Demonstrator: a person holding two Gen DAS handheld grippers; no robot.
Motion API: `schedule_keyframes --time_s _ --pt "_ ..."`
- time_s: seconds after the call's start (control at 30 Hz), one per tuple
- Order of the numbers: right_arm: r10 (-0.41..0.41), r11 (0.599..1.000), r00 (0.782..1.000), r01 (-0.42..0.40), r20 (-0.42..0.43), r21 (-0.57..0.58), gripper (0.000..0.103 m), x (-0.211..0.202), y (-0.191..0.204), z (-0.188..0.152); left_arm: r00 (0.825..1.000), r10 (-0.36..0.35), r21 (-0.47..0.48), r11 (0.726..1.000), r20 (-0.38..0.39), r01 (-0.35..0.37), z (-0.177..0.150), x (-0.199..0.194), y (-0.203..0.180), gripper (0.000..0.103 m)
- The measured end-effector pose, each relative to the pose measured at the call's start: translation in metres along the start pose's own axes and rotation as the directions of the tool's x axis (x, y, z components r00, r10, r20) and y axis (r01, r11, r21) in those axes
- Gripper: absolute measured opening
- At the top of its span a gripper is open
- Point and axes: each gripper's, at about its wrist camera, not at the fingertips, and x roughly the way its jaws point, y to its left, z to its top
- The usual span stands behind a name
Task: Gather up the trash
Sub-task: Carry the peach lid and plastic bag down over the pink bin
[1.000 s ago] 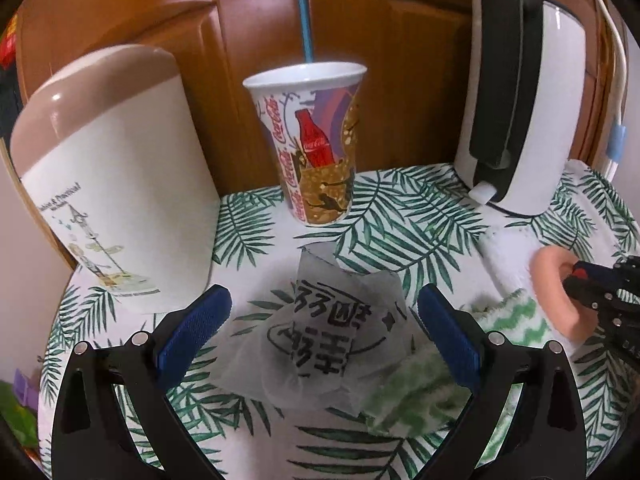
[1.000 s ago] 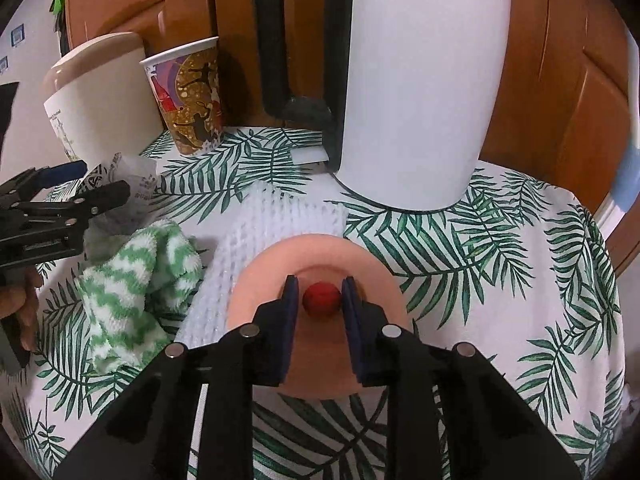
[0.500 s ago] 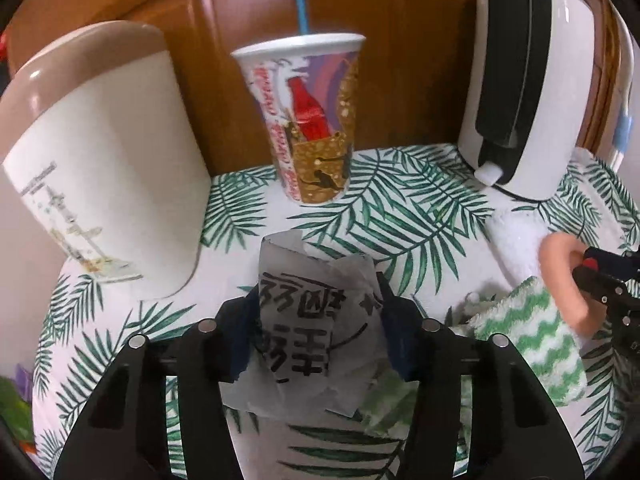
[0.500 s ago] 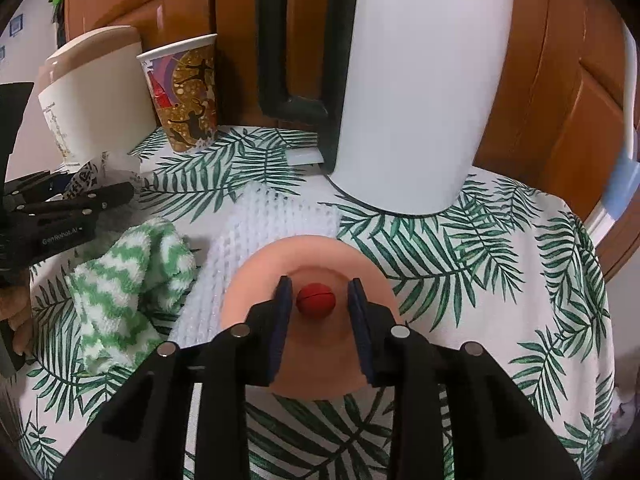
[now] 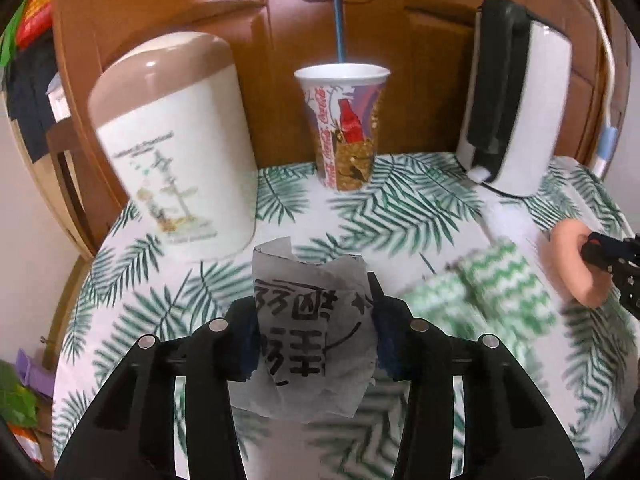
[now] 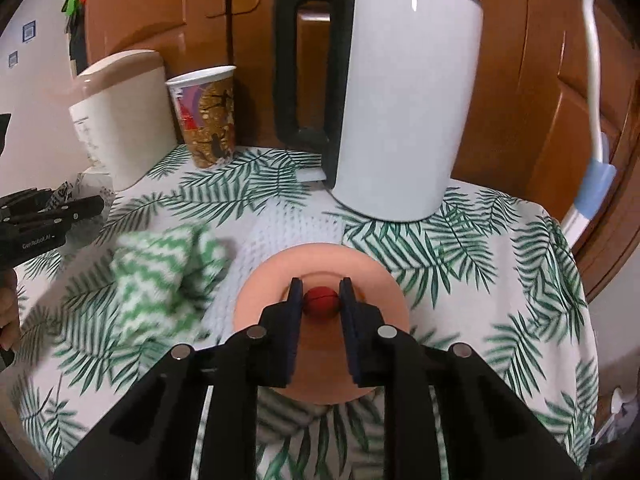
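there, crumpled translucent wrapper (image 5: 314,340) between tongs (image 5: 314,336)

Soft indoor light, glare on kettle (image 6: 404,92); fisheye-bent edges, dark corners; motion blur throughout.

Canister (image 5: 172,140), cup (image 5: 344,128), kettle (image 5: 516,100) wall the back; cloth (image 5: 500,292) mid-table.

Place: a home, a dining corner by its looks.
Surface: covered by a leaf-print cloth (image 5: 420,216).
Wares: a kettle (image 6: 404,100), a paper cup (image 5: 344,128) and a lidded canister (image 5: 172,148) are set on it.
Backdrop: panelled wooden door (image 5: 248,32).
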Motion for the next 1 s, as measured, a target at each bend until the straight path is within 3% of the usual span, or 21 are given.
schedule_keyframes --time_s 0.23,0.5,1.0 --pt "0.046 0.999 0.999 -0.046 0.014 -0.013 0.018 -0.05 0.014 -0.04 0.999 -0.033 0.041 0.999 0.018 0.033 -0.04 -0.05 -0.013 0.044" --pt "0.081 0.996 0.997 -0.081 -0.006 -0.041 0.019 -0.073 0.045 -0.088 0.997 -0.07 0.063 0.996 0.034 0.068 -0.091 -0.094 -0.029 0.043" --pt "0.121 0.991 0.991 -0.117 0.058 -0.066 0.019 -0.147 0.07 -0.141 0.988 -0.134 0.097 0.987 0.075 0.127 -0.163 -0.178 -0.055 0.043"
